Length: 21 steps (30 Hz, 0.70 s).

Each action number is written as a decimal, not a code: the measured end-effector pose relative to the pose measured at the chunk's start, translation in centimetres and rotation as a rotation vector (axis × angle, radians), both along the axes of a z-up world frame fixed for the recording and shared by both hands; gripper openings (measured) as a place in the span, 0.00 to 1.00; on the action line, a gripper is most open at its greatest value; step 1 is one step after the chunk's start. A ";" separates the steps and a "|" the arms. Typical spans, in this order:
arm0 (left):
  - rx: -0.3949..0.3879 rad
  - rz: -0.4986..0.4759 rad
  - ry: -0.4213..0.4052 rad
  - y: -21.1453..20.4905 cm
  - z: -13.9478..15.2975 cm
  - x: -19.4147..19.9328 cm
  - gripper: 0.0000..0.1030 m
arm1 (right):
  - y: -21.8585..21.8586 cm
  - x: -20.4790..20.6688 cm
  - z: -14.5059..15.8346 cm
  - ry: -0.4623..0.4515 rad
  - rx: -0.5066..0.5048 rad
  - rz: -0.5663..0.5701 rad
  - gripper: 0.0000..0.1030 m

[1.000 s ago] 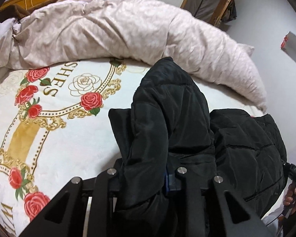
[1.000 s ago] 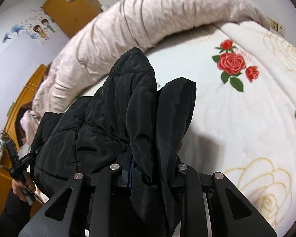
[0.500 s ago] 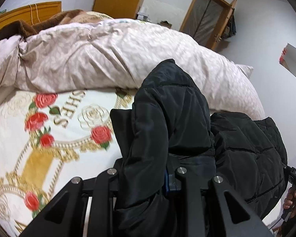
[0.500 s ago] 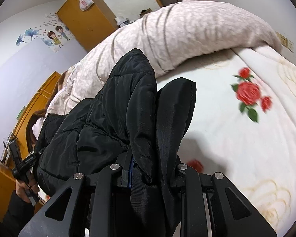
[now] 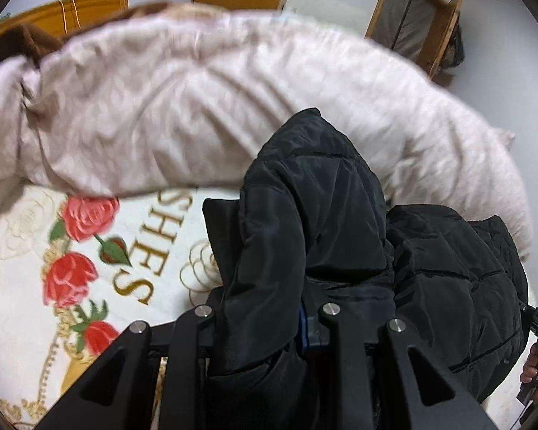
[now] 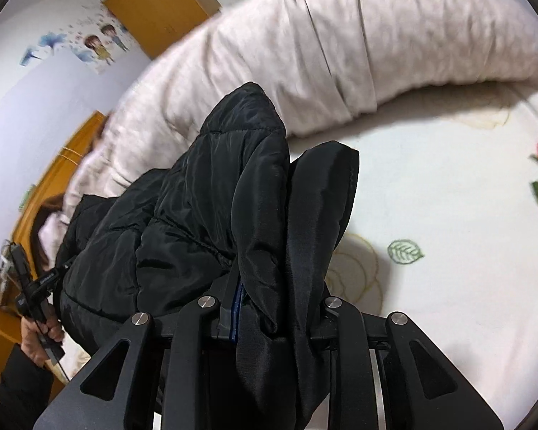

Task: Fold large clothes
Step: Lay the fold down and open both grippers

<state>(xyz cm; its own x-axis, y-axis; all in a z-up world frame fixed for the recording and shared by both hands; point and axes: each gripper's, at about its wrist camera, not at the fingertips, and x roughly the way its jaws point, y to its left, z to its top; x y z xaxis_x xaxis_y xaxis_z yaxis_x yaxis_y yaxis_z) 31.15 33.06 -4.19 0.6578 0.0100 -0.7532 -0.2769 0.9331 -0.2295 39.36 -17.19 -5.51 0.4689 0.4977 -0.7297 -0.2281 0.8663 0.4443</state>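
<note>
A black quilted padded jacket hangs between my two grippers over the bed. My left gripper is shut on a bunched edge of the jacket, and the fabric covers its fingertips. My right gripper is shut on another edge of the same jacket, and its fingertips are hidden by fabric too. The rest of the jacket sags to the right in the left wrist view and to the left in the right wrist view.
The bed has a white blanket with red roses and gold lettering. A long pale pink duvet is rolled along the far side and also shows in the right wrist view. The other handle and hand show at the left.
Both grippers have swung forward and down with the jacket, so the duvet and the blanket now fill more of each view. The grips have not changed.
</note>
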 end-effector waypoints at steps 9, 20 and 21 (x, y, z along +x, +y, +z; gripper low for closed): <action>-0.002 0.074 0.100 0.8 -6.0 0.2 0.53 | -1.4 0.3 -3.9 0.098 -0.023 -0.035 0.55; 0.090 0.164 0.005 0.6 -0.1 -4.4 0.62 | -0.3 -3.9 3.2 -0.080 -0.153 -0.023 0.56; 0.086 0.151 0.001 0.1 0.0 -4.5 0.62 | 0.3 -4.0 3.0 -0.083 -0.172 -0.003 0.56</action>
<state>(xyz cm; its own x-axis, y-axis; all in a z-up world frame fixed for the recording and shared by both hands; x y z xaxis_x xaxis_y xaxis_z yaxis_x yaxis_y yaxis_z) 26.70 33.13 -4.23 0.6431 0.1732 -0.7459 -0.4160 0.8968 -0.1504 35.35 -16.87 -2.51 0.5326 0.3677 -0.7624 -0.2550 0.9286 0.2697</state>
